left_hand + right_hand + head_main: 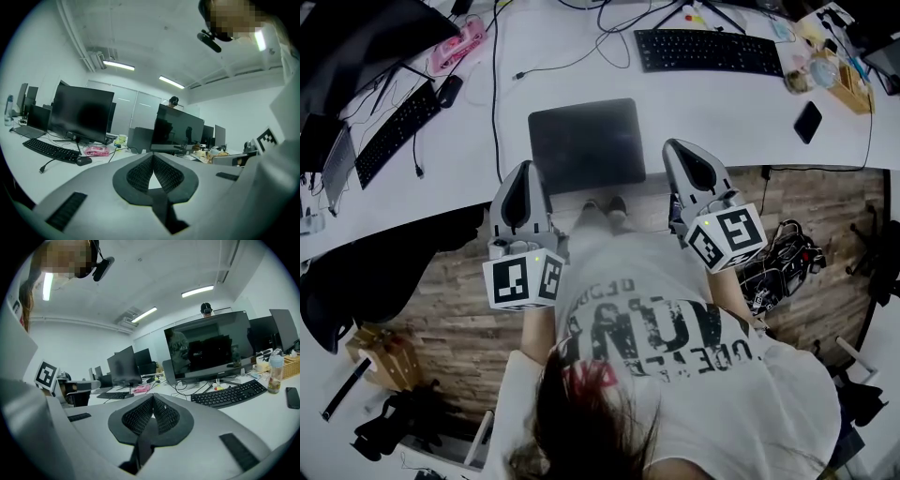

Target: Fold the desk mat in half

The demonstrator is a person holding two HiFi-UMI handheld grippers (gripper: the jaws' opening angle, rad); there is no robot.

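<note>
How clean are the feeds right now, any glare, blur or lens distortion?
Head view: even light, sharp, desk edges bowed; the mat reads as a flat dark patch. Left gripper view: heavy fisheye, black corners, ceiling lamp blown out. Right gripper view: same fisheye, reflections on the monitor.

1 mat (586,142), 2 tools (528,169) (676,147), 2 kbds (708,49) (394,131).

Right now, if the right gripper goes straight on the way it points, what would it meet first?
Probably the bare white desk just right of the desk mat, since the right gripper points slightly downward. If it clears the desk, cables and the monitor stand next; depth is hard to judge.
</note>
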